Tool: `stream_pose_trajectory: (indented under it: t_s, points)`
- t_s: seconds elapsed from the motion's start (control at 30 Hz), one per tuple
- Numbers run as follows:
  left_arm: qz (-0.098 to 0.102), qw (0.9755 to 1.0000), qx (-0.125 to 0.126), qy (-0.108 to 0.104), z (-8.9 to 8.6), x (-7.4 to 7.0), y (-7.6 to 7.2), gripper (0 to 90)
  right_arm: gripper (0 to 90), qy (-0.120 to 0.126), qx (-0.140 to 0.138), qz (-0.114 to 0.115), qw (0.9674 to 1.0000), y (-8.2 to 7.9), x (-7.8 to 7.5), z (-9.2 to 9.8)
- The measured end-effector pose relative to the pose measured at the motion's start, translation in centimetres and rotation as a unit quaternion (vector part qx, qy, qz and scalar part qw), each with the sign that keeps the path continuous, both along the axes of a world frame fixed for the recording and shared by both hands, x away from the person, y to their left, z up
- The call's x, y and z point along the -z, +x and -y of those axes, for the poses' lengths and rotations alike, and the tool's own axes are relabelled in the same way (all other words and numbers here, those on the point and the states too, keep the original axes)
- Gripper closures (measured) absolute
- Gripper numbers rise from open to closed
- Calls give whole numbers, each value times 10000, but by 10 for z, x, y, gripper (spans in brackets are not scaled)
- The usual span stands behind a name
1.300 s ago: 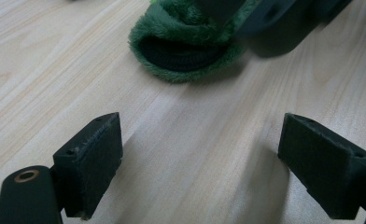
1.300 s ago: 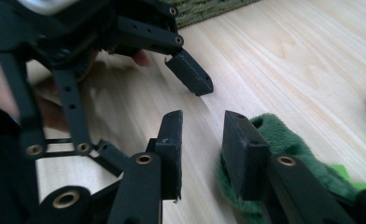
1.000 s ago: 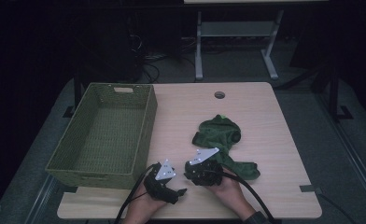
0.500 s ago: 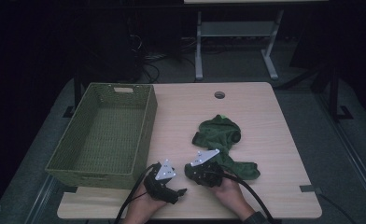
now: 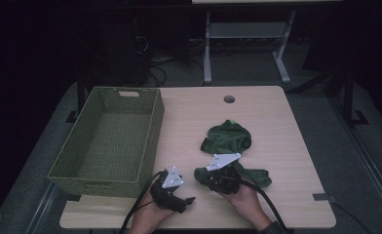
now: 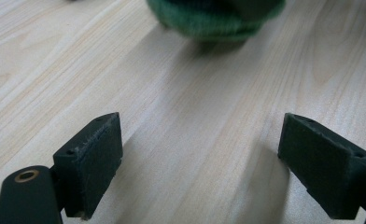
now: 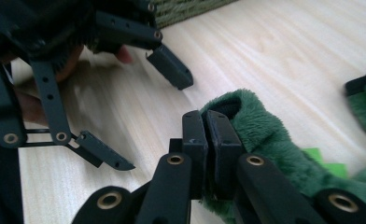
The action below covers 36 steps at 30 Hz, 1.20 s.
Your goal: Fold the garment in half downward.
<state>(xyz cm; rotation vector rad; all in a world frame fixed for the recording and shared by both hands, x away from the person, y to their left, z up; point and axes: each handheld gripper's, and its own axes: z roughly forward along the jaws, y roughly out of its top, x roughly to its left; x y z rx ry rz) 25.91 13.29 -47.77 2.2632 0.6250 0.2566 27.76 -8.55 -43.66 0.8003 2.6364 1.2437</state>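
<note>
Right gripper view: right gripper [image 7: 204, 140] clenched on the green fleece garment [image 7: 265, 140], left gripper [image 6: 209, 158] released (idle on table), lift toward green basket [image 5: 106, 141] likely next.

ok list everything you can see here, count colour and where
basket: 1, olive green, woven, left side of the table, nothing visible in it
garment: 1, dark green, fleecy, crumpled right of the table's centre, near end pinched in the right tongs
table: 1, light wood, with a round hole near its far edge
frame: 1, pale grey metal, on the floor beyond the table
cables: several, dark, on the floor behind the basket
left tongs: 1, black, jaws wide apart over bare wood, near edge of the table
right tongs: 1, black, jaws closed on a fold of the garment
hands: 2, at the near edge, one holding each tongs
</note>
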Motion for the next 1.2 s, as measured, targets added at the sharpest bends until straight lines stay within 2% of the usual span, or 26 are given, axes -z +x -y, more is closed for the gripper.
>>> stream_pose_trajectory:
  t_s: [0.23,0.3,0.67,0.9,1.03,1.2]
  points:
    - [-9,10000,9,14,0,0,0,131,864,200,136,155,9996,0,-14,16]
    - [3,10000,12,22,0,0,0,130,864,252,205,137,9994,-1,-18,21]
    - [-7,10000,3,1,0,0,1,131,859,481,639,271,9964,0,-29,52]
    - [4,10000,11,4,0,0,1,131,853,588,944,289,9934,3,-29,74]
    - [5,10000,13,5,0,0,1,131,849,559,1105,251,9920,6,-26,83]
    - [3,10000,13,2,0,0,1,131,843,362,1277,147,9910,10,-16,91]
